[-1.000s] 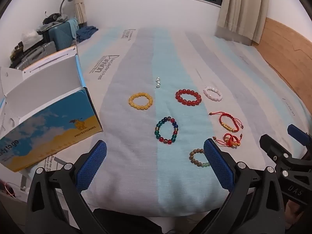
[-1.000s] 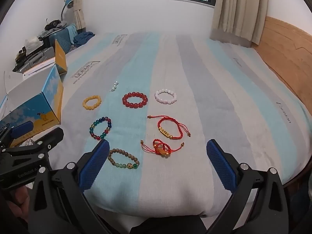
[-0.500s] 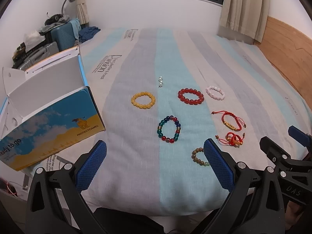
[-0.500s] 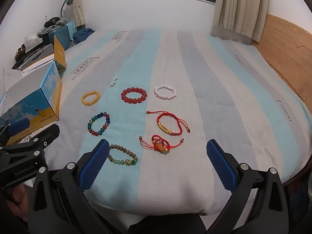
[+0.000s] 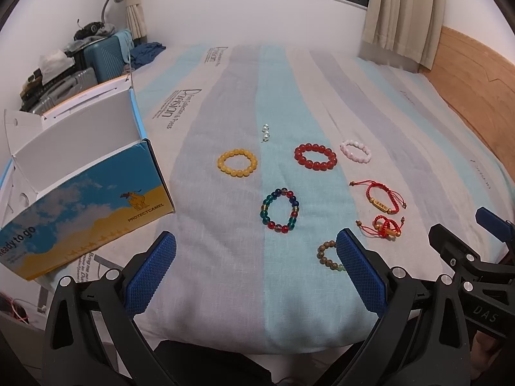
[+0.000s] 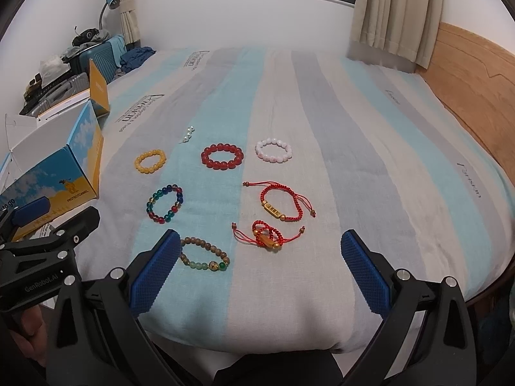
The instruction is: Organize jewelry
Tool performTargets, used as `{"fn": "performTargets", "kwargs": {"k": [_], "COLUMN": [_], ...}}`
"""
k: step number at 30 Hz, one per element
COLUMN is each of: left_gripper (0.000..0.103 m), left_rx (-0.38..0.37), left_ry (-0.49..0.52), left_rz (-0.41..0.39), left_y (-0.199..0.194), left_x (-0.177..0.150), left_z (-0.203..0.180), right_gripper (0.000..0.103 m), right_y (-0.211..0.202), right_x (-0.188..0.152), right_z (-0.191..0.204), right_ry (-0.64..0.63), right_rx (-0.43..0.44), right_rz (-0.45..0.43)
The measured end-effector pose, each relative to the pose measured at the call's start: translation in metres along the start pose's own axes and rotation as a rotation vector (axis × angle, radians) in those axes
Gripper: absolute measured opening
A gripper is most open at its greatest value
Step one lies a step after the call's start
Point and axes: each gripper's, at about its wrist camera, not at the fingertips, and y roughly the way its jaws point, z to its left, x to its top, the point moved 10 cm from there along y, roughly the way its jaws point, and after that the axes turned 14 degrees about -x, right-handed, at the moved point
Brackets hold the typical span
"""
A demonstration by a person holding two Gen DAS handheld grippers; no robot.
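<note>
The left gripper (image 5: 256,273) and the right gripper (image 6: 262,275) both hang above the near edge of the striped bed cover (image 6: 370,148), each with its jaws wide apart and holding nothing.

I take the multicolour bead bracelet (image 5: 279,209) as the landmark. It lies ahead of the left gripper, between the lines of its two fingers and not touching them. Behind it are the yellow bracelet (image 5: 237,163) and the red bead bracelet (image 5: 315,156), and further right the pink bracelet (image 5: 355,151). To its right lie two red cord bracelets (image 6: 280,204). The brown wooden bracelet (image 6: 204,254) is nearer than the landmark, just beside the right gripper's left finger. An open cardboard box (image 5: 87,189) stands well to the left.
</note>
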Motion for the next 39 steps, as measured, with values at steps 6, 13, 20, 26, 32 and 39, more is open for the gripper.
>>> {"fn": "performTargets", "kwargs": {"k": [6,13,20,26,32,39], "left_gripper": [0.097,0.097,0.097,0.097,0.097,0.097], "left_rx": [0.001,0.000,0.001,-0.004,-0.006,-0.007], "left_ry": [-0.001,0.000,-0.002,-0.002,0.002,0.004], "left_rz": [0.007,0.013,0.013,0.015,0.020,0.023], "left_y": [0.0014,0.0026,0.0031,0.0032,0.0029,0.0037], "left_x": [-0.0024,-0.0029,-0.0024,-0.0027,-0.0033,-0.0042], "left_z": [-0.0001,-0.0013,-0.0001,-0.0005,-0.0031,-0.0047], "right_gripper": [0.096,0.096,0.096,0.096,0.096,0.096], "right_y": [-0.0003,0.0004,0.0009,0.0008,0.0017,0.0018], "right_x": [-0.0002,-0.0003,-0.0001,0.0000,-0.0006,-0.0014], "right_z": [-0.0004,0.0000,-0.0006,-0.0003,-0.0008,-0.0014], "right_ry": [0.001,0.003,0.002,0.002,0.000,0.001], "right_rx": [-0.009,-0.012,-0.012,-0.011,-0.013,-0.016], "right_rz": [0.000,0.003,0.007,0.005,0.005,0.004]}}
